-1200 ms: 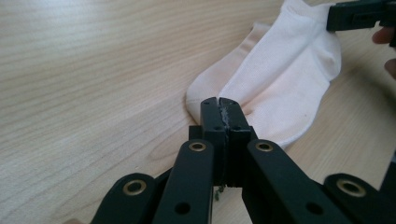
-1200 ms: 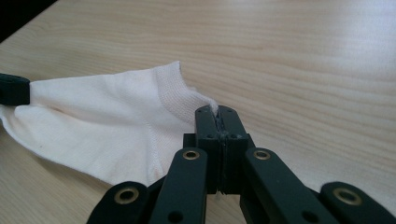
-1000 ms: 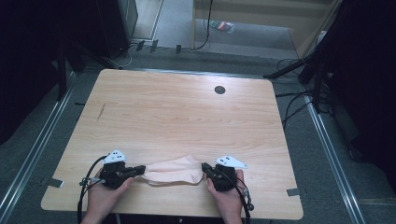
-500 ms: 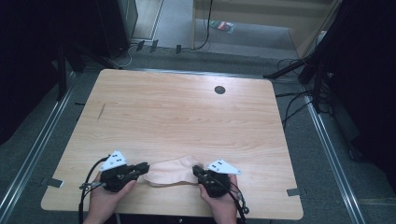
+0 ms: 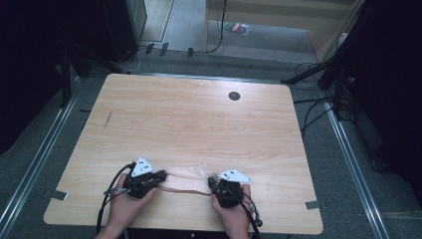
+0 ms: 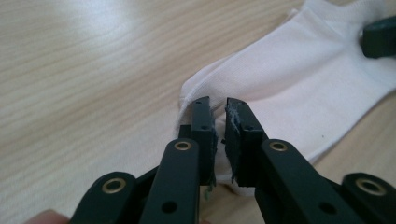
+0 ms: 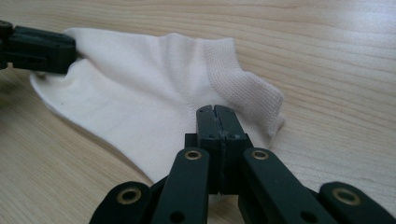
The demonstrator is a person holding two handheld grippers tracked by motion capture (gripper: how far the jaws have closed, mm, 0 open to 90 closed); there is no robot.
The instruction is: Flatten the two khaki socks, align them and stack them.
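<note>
A cream ankle sock (image 5: 184,179) lies flat near the table's front edge, between the two grippers. My left gripper (image 5: 161,175) points at its toe end. Its jaws have just been opening and stand a narrow gap apart (image 6: 217,105) over the sock's (image 6: 303,79) edge, with no cloth showing in the gap. My right gripper (image 5: 211,181) is shut on the sock (image 7: 140,93) near its ribbed cuff (image 7: 243,88), jaws pressed together (image 7: 217,109). The left gripper's tip (image 7: 37,49) rests at the far end in the right gripper view.
The wooden table (image 5: 199,119) stretches away beyond the sock, with a dark round hole (image 5: 234,95) near its far edge. Both hands sit close to the front edge. Cables (image 5: 313,109) and dark stands lie on the floor around the table.
The two grippers have drawn closer together, and the sock has gone from stretched to slack and shorter. The left gripper's jaws have parted slightly.
</note>
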